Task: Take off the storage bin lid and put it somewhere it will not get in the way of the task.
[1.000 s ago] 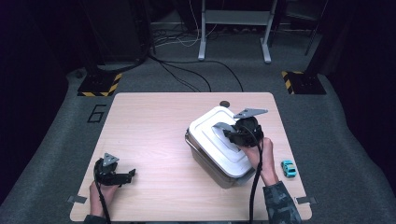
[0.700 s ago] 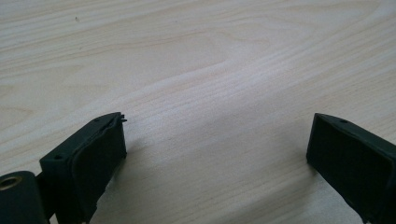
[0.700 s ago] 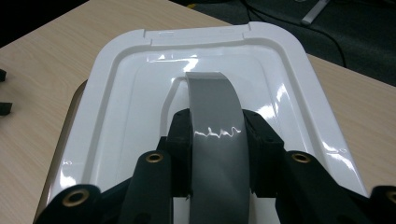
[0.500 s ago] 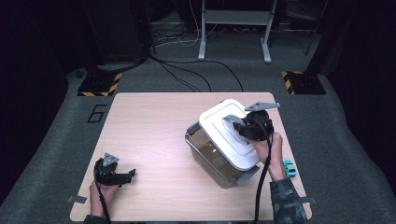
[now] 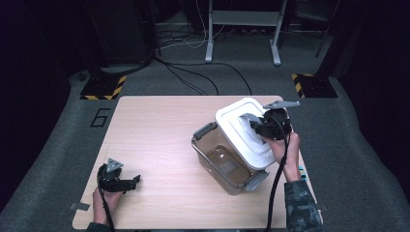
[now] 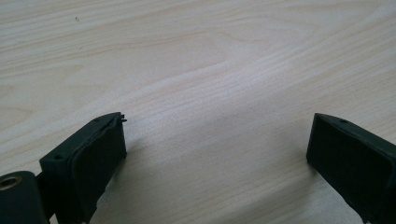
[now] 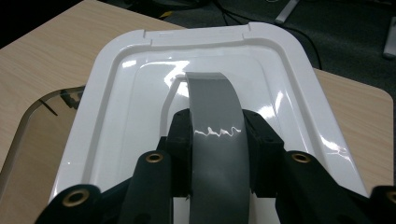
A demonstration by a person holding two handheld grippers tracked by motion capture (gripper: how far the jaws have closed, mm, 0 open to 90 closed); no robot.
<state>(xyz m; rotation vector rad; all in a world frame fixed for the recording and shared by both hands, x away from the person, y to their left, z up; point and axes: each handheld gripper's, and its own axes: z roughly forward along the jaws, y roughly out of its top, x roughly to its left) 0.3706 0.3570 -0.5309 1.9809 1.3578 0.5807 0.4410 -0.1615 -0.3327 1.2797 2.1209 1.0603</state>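
One lid [image 5: 244, 129], one box [image 5: 220, 159], two grippers

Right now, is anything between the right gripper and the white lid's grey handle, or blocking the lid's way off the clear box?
No. The right gripper is clamped directly on the grey arched handle of the white plastic lid, which sits partly off the clear plastic box. Nothing visible blocks the bare wooden table around it.

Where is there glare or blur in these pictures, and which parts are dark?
Right gripper view: bright glare streaks on the white lid and its grey handle. Left gripper view: the near black fingers look soft. High view: the table is lit, the surrounding floor falls dark.
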